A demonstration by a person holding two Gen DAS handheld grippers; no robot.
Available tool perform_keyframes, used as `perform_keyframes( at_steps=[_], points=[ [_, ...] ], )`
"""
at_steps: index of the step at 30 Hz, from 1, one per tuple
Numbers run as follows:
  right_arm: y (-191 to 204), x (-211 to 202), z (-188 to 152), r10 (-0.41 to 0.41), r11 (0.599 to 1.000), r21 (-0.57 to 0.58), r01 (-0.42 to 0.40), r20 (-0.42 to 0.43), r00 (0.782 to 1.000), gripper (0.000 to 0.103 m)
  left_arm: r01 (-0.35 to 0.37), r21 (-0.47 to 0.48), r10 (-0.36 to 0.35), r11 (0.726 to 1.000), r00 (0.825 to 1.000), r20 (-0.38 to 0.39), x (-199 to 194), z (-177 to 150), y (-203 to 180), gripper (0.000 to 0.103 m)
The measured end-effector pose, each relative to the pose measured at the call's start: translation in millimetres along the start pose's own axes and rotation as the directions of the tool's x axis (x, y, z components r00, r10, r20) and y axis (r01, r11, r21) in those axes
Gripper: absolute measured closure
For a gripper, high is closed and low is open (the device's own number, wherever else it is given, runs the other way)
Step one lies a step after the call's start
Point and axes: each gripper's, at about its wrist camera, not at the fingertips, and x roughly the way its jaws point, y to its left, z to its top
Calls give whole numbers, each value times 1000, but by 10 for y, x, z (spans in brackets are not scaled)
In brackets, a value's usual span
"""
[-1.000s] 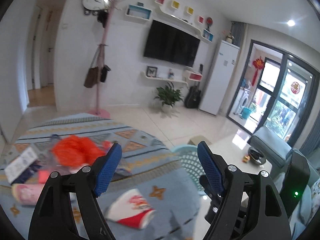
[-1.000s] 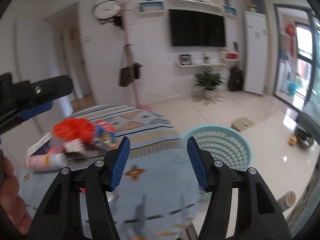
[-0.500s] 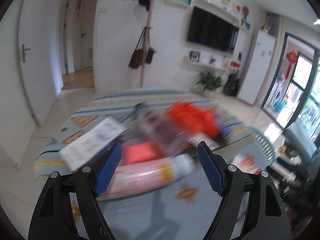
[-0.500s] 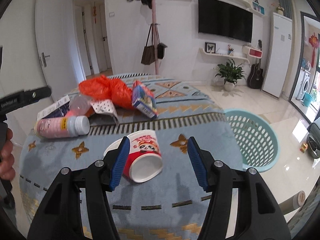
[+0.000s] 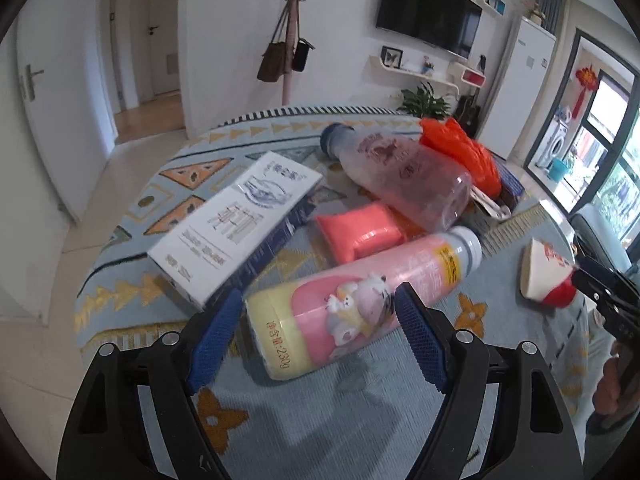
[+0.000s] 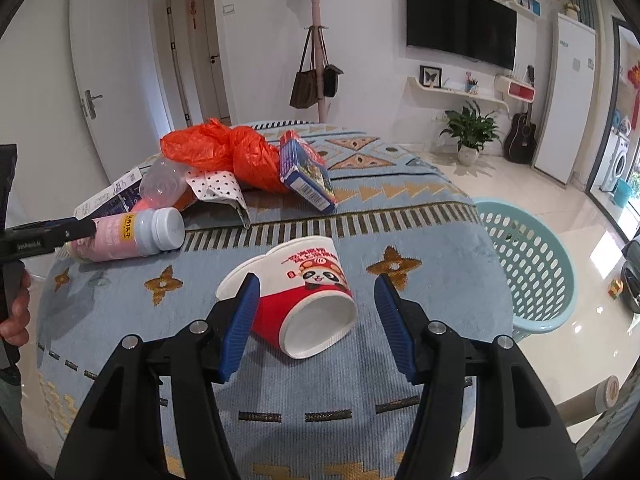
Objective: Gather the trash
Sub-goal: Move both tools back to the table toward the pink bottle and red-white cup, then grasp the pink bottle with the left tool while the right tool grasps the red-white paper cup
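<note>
Listing by view, risks first.

Left wrist view. Left gripper (image 5: pixel 318 340): jaws apart, nothing clamped; the pink bottle (image 5: pixel 360 292) lies on its side between the pads, no contact visible. Risk, as a judgement: round and lying loose, it may roll or squirt out if the pads close off-centre on the curved body. Neighbours: white carton (image 5: pixel 236 224) at 10 o'clock of the bottle, just beside it; pink packet (image 5: pixel 360 232) at 12 o'clock, close by; clear bottle (image 5: pixel 396 176) beyond, lying partly over the packet; orange plastic bag (image 5: pixel 460 148) at 1 o'clock. The carton could catch the left-hand pad as it closes. Paper cup (image 5: pixel 544 272) lies at 3 o'clock, well apart.

Right wrist view. Right gripper (image 6: pixel 316 320): jaws apart, holding nothing; the paper cup (image 6: pixel 300 296) lies on its side between them, mouth toward the camera. Risk, as a judgement: thin walls may crush or the taper may slip free. Pile of trash at 11 o'clock: orange bag (image 6: pixel 228 152), blue box (image 6: pixel 308 176), spotted wrapper (image 6: pixel 216 188), pink bottle (image 6: pixel 136 232). Mesh basket (image 6: pixel 532 264) at 3 o'clock, beyond the table edge (image 6: pixel 476 208); the path there looks unobstructed.
</note>
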Motion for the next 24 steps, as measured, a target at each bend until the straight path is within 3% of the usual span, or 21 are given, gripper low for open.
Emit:
perform_keyframes(
  at_steps=[5, 10, 19, 21, 24],
  points=[
    [-14, 23, -40, 19, 1000, 1, -19, -15, 1000, 47, 126, 21, -126, 992, 991, -35, -196, -181, -117, 27],
    [-56, 51, -78, 62, 998, 25, -61, -30, 998, 47, 250, 56, -245, 967, 966, -86, -352, -319, -327, 22],
    [-83, 33, -57, 81, 997, 22, -80, -45, 996, 47, 161, 142, -137, 977, 977, -164, 93, -94, -742, 20],
    [-81, 10, -43, 77, 997, 14, -76, -45, 996, 47, 183, 140, -156, 973, 971, -183, 134, -98, -768, 20],
    [-97, -30, -29, 69, 998, 10, -69, -32, 997, 47, 290, 144, -258, 946, 944, -207, 38, -178, -824, 20]
  ],
)
